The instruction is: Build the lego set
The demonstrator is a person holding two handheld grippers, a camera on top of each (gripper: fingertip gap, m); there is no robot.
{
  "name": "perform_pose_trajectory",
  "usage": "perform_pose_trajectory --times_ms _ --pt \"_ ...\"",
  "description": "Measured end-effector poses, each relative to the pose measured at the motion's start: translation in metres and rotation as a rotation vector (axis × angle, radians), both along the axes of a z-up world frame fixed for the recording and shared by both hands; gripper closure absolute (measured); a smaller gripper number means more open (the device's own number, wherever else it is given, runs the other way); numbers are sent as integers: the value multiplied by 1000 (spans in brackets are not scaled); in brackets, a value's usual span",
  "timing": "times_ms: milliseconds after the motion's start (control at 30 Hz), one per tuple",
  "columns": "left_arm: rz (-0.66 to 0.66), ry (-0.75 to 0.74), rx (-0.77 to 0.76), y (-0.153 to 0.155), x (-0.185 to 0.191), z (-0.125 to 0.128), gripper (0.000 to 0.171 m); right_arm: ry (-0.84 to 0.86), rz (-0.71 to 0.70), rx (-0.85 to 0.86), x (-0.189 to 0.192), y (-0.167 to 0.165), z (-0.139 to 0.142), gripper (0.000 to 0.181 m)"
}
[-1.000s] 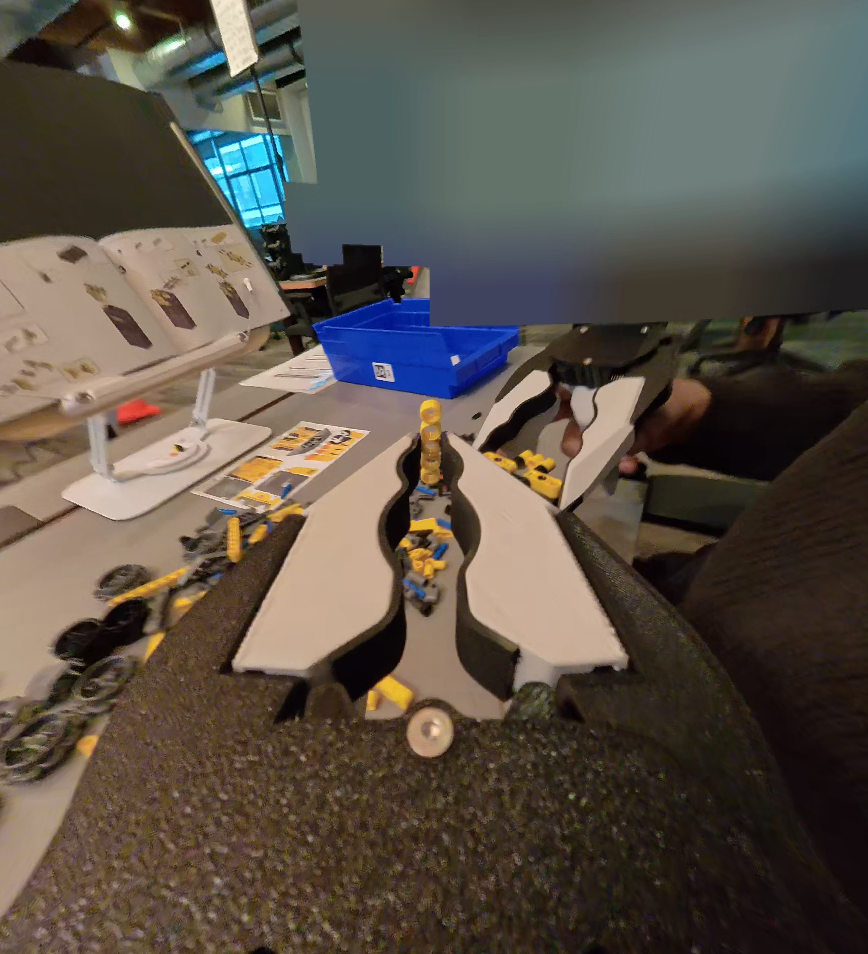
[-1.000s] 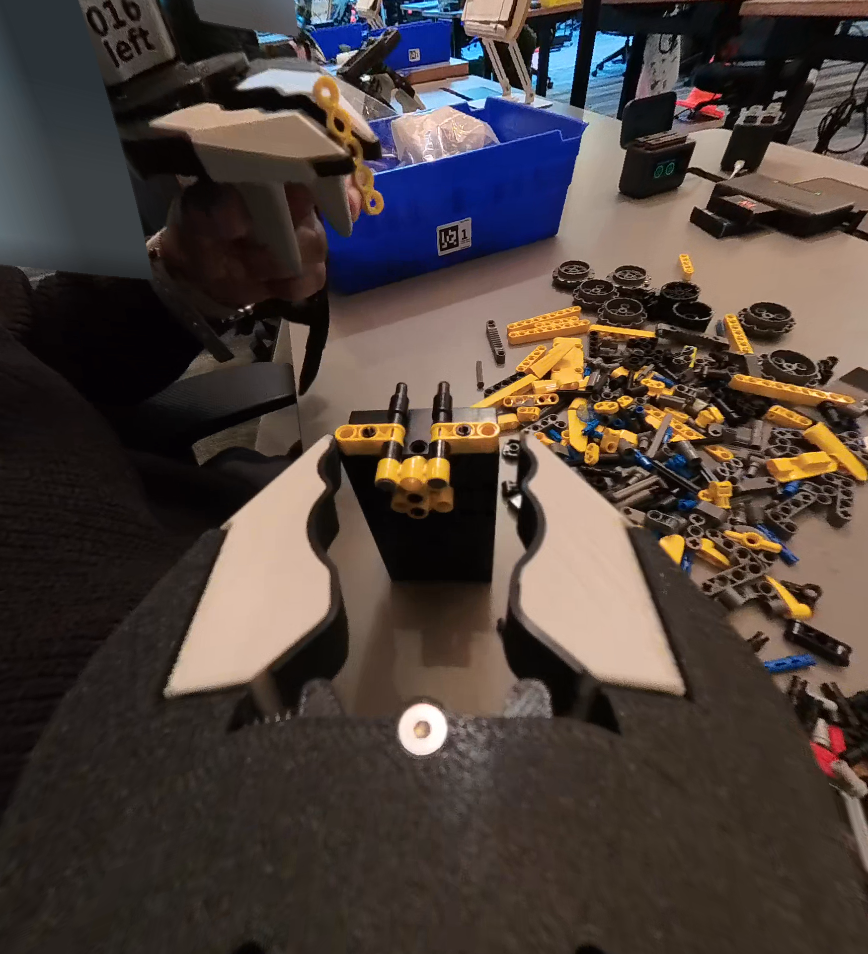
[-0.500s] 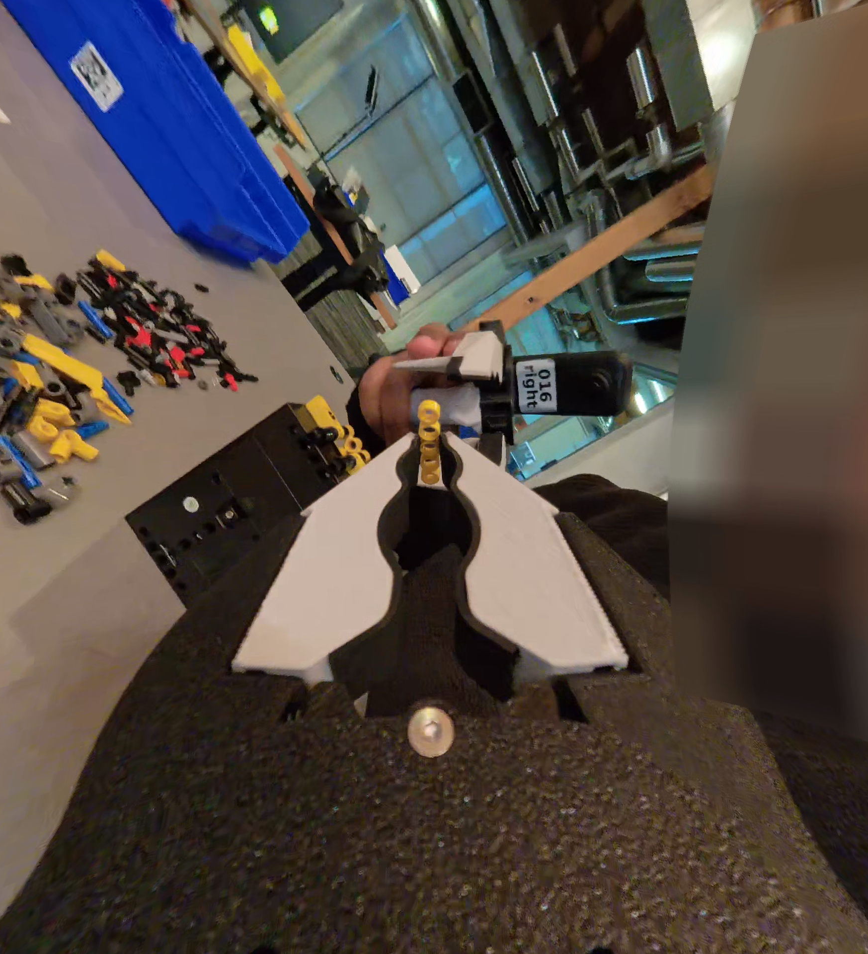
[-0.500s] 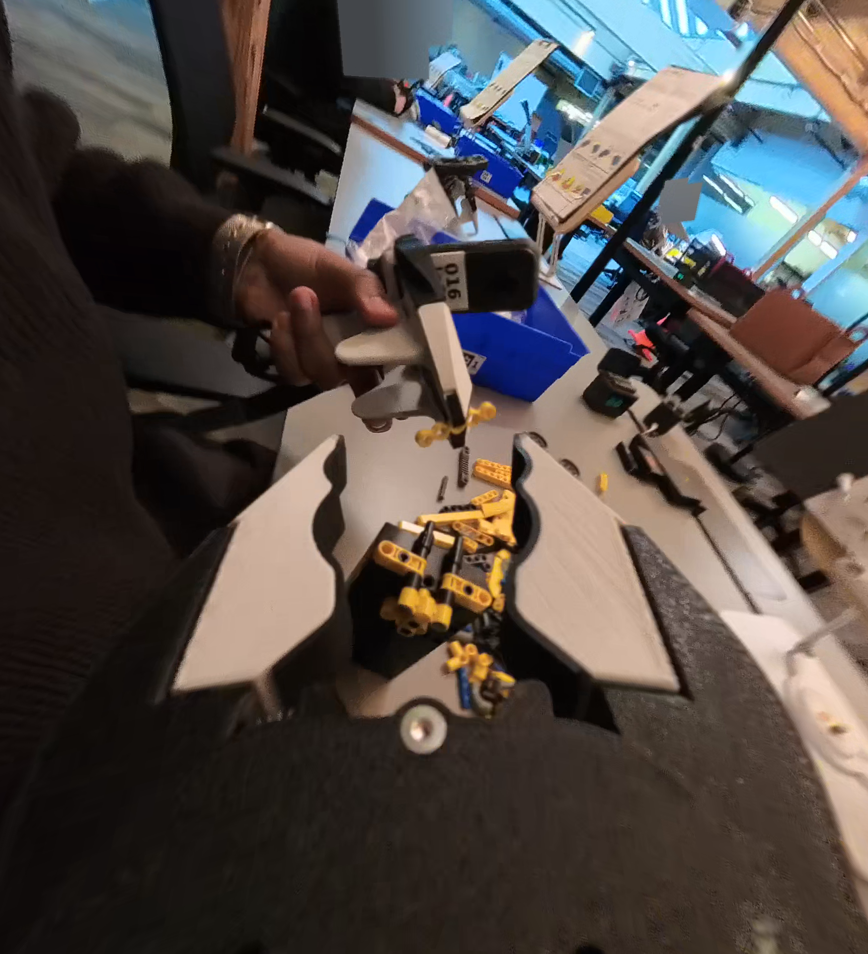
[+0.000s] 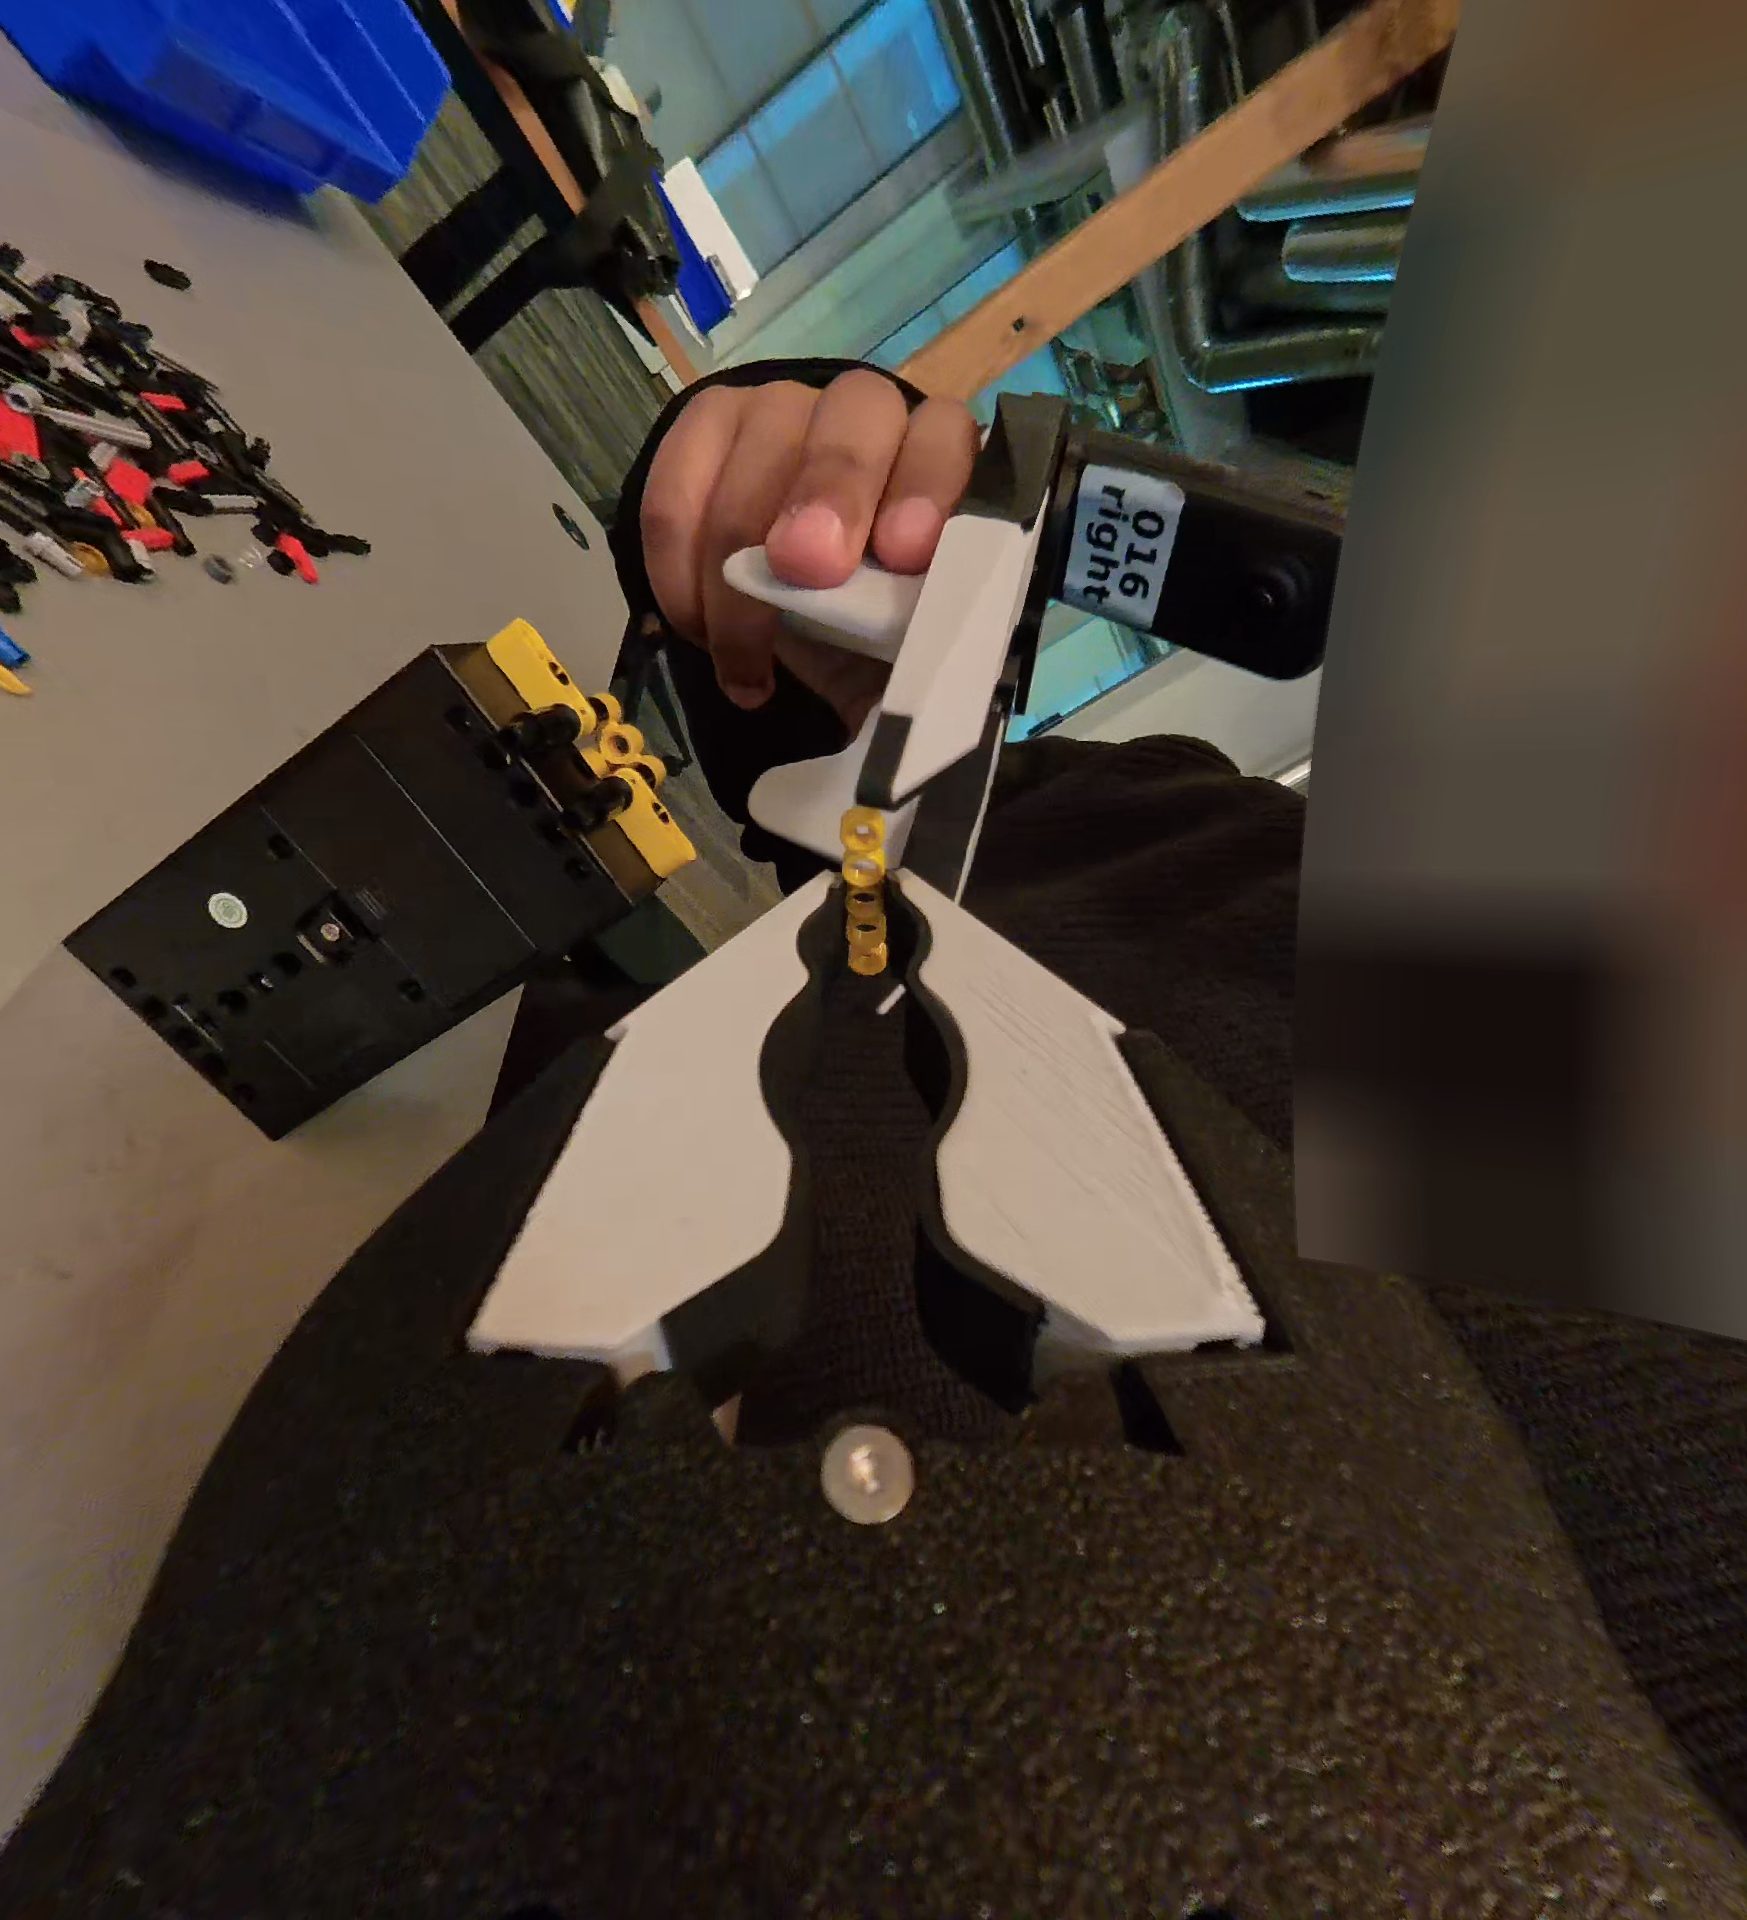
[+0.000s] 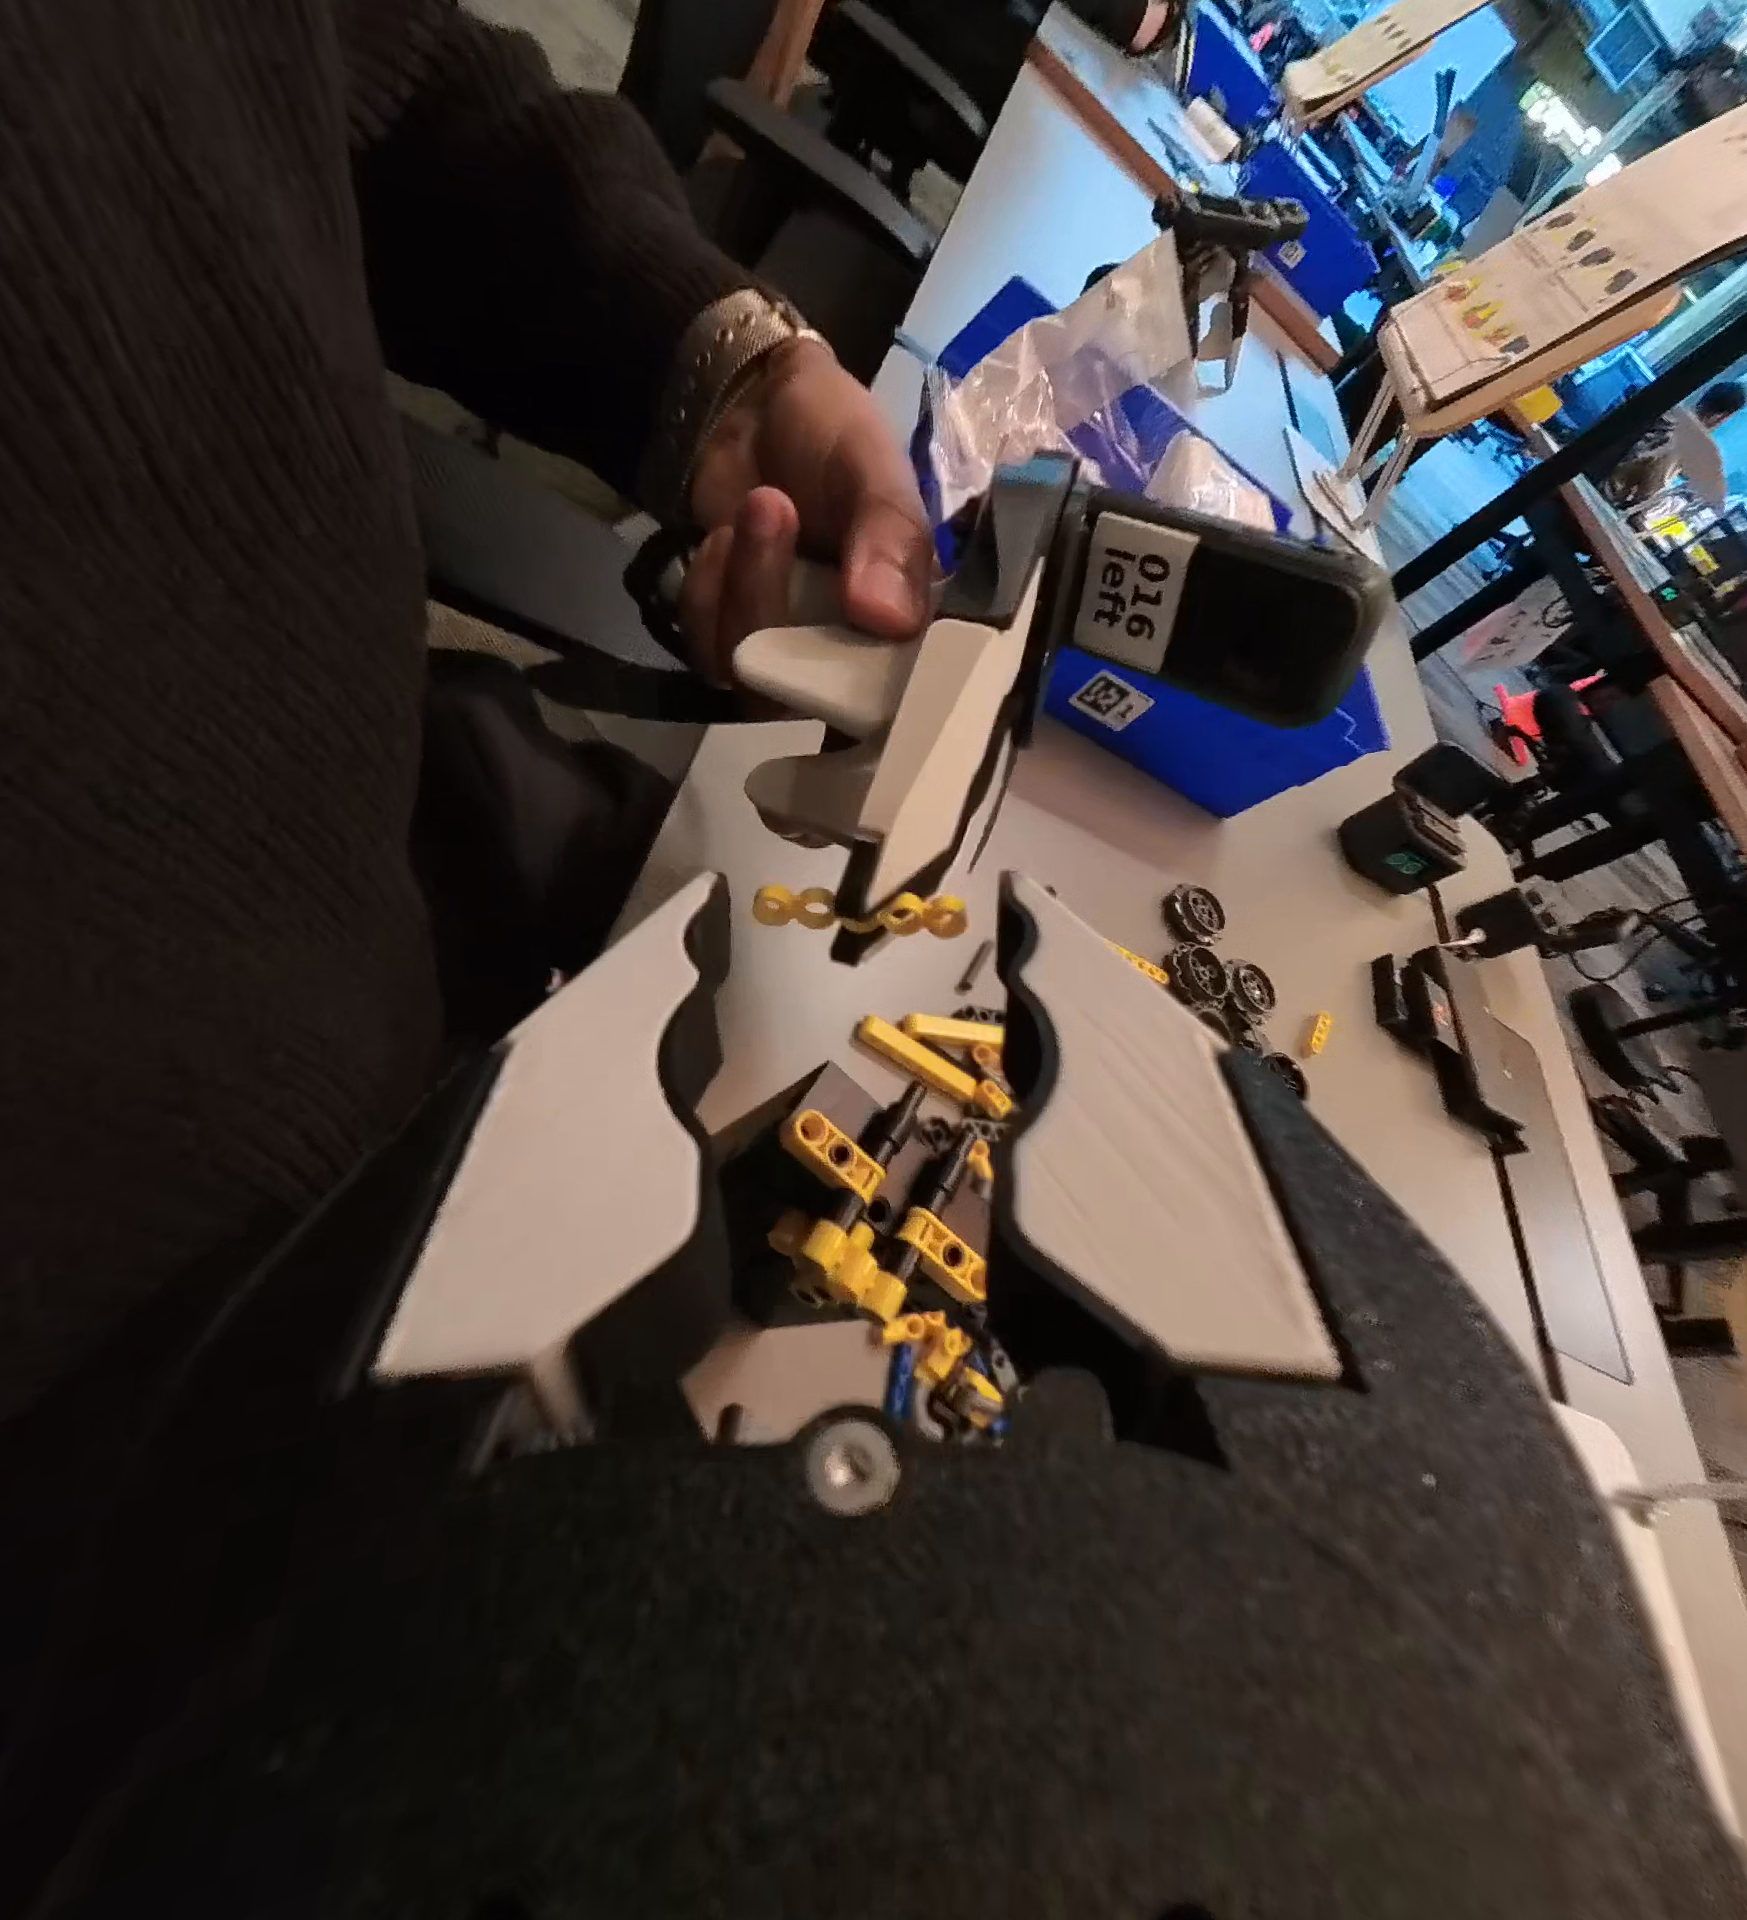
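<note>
The left hand-held gripper (image 5: 867, 896) pinches the yellow beam (image 5: 864, 894) mid-air above the table (image 5: 121, 1195), so the spread-jawed, empty right hand-held gripper (image 6: 858, 904) should close squarely on its free end.

A white label (image 5: 1118, 545) bearing printed characters sat on the black camera body (image 5: 1227, 582) mounted on the right gripper, seen in the left wrist view. A like white label (image 6: 1129, 592) sat on the camera body (image 6: 1253, 623) of the left gripper in the right wrist view. A small white square-code sticker (image 6: 1110, 698) was stuck on the wall of the blue bin (image 6: 1253, 764) on the table (image 6: 1420, 1143). A small black device (image 6: 1404, 847) showed a lit green display, too small to read. Printed sheets on a tilted board (image 6: 1617, 249) were illegible.
</note>
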State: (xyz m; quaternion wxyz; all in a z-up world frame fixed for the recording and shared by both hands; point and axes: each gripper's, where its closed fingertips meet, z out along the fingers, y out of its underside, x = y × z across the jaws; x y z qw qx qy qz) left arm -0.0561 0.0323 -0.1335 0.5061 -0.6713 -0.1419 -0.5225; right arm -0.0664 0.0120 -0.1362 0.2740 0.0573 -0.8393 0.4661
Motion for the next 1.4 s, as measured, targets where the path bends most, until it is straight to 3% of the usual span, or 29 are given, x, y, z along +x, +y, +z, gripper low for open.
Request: perform_pose_trajectory --times_ms 300,400,667,967,1167,1267,1400 --pt "34 -17 18 -2 -6 -1 165 14 -32 -31 -7 -1 -2 141" --pt "71 -25 53 -6 -12 4 156 -5 -47 -78 -8 1 2 141" --pt "89 -70 79 -4 -13 4 158 -44 -67 -139 -9 5 2 141" --pt "111 -86 75 0 -13 1 171 -34 -92 -151 -10 8 1 141" --pt "101 -115 92 0 -13 3 155 -27 -96 -154 -11 7 0 141" --pt "108 -114 90 1 -13 1 165 -28 -97 -158 -11 7 0 141" --pt "114 -107 84 2 -14 1 166 -32 -102 -170 -12 8 0 141"
